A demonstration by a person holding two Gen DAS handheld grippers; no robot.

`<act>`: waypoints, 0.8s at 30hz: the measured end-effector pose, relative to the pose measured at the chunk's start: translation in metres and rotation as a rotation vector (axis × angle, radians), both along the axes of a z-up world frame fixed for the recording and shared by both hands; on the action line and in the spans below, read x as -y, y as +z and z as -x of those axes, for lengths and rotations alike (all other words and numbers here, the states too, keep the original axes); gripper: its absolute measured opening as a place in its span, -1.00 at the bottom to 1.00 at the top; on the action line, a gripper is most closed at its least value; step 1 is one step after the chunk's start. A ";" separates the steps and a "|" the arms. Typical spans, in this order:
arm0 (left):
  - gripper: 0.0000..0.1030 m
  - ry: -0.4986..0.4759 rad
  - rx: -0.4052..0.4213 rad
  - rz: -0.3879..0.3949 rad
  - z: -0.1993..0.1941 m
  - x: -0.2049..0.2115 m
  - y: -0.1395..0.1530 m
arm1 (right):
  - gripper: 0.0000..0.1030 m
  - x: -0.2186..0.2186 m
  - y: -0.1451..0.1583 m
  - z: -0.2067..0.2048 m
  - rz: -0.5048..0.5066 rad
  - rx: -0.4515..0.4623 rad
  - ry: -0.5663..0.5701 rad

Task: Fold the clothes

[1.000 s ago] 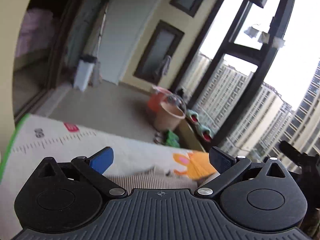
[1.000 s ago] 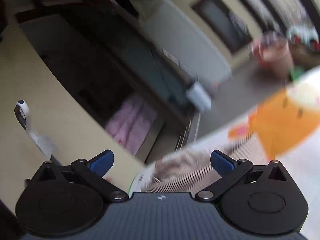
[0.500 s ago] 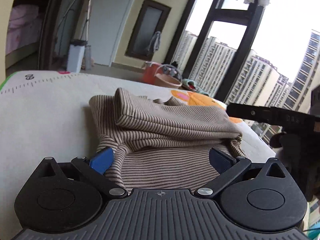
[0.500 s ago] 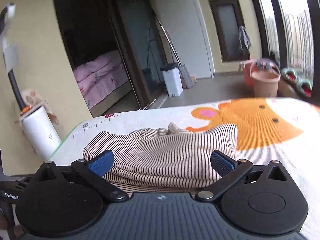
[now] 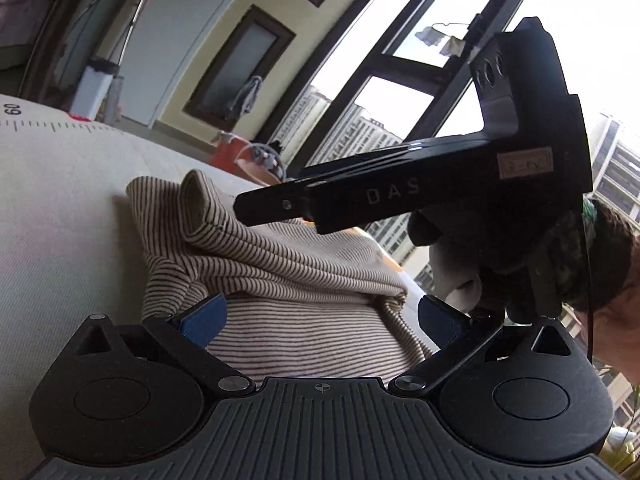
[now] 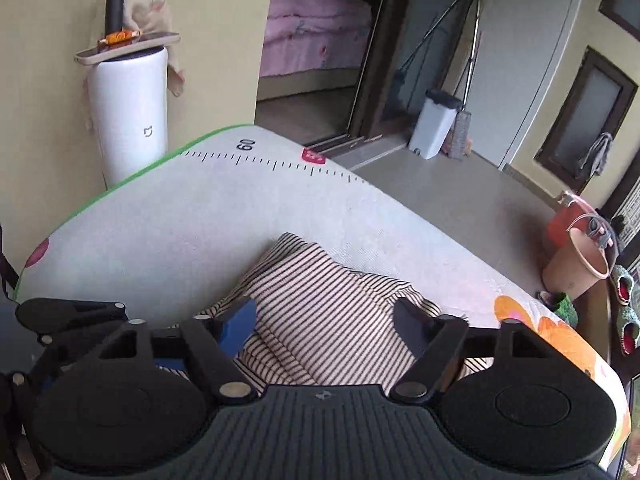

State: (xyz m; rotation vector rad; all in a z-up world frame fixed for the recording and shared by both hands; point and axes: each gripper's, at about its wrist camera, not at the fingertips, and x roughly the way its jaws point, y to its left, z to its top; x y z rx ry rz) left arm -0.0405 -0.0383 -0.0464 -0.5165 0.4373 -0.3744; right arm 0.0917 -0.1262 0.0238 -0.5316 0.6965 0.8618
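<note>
A brown-and-cream striped garment point(image 5: 280, 276) lies bunched in loose folds on a white mat point(image 5: 60, 208); it also shows in the right wrist view point(image 6: 320, 316). My left gripper point(image 5: 320, 318) is open and low at the garment's near edge, with cloth between its blue pads. My right gripper point(image 6: 326, 326) is open just above the garment's top fold. The right gripper's black body point(image 5: 440, 184) crosses over the garment in the left wrist view, held by a gloved hand.
The mat point(image 6: 180, 220) has a green edge, a printed ruler and an orange cartoon. A white cylinder point(image 6: 128, 116) stands at the mat's far left corner. Buckets point(image 6: 576, 260) and a white bin point(image 6: 436, 124) stand on the floor beyond the mat.
Both grippers have come down close to the garment. The right gripper has swung over the garment into the left wrist view. Both stay open.
</note>
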 end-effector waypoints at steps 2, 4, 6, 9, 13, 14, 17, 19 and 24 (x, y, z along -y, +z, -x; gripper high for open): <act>1.00 0.003 0.002 0.003 0.000 0.000 0.000 | 0.67 -0.022 -0.004 -0.001 0.069 -0.005 0.010; 1.00 0.002 0.003 0.008 0.000 0.000 -0.001 | 0.67 -0.043 -0.013 0.000 0.143 0.007 0.019; 1.00 -0.002 0.002 0.019 -0.001 -0.002 -0.002 | 0.54 -0.054 -0.022 0.003 0.191 0.022 0.025; 1.00 -0.005 0.005 0.029 -0.003 -0.001 -0.002 | -0.41 -0.057 -0.020 0.007 0.191 0.025 0.020; 1.00 -0.009 0.010 0.040 -0.006 -0.001 -0.003 | -0.74 -0.042 0.007 0.005 0.151 0.114 -0.059; 1.00 -0.010 0.011 0.042 -0.007 -0.001 -0.003 | -0.76 -0.032 0.017 0.001 0.140 0.134 -0.084; 1.00 -0.015 0.012 0.044 -0.006 -0.005 -0.006 | -0.77 0.000 0.046 -0.011 0.107 0.196 -0.171; 1.00 -0.014 0.010 0.046 -0.008 -0.005 -0.006 | -0.77 0.028 0.063 -0.024 0.096 0.231 -0.241; 1.00 -0.017 0.011 0.046 -0.006 -0.005 -0.009 | -0.77 0.120 0.089 -0.049 0.059 0.280 -0.490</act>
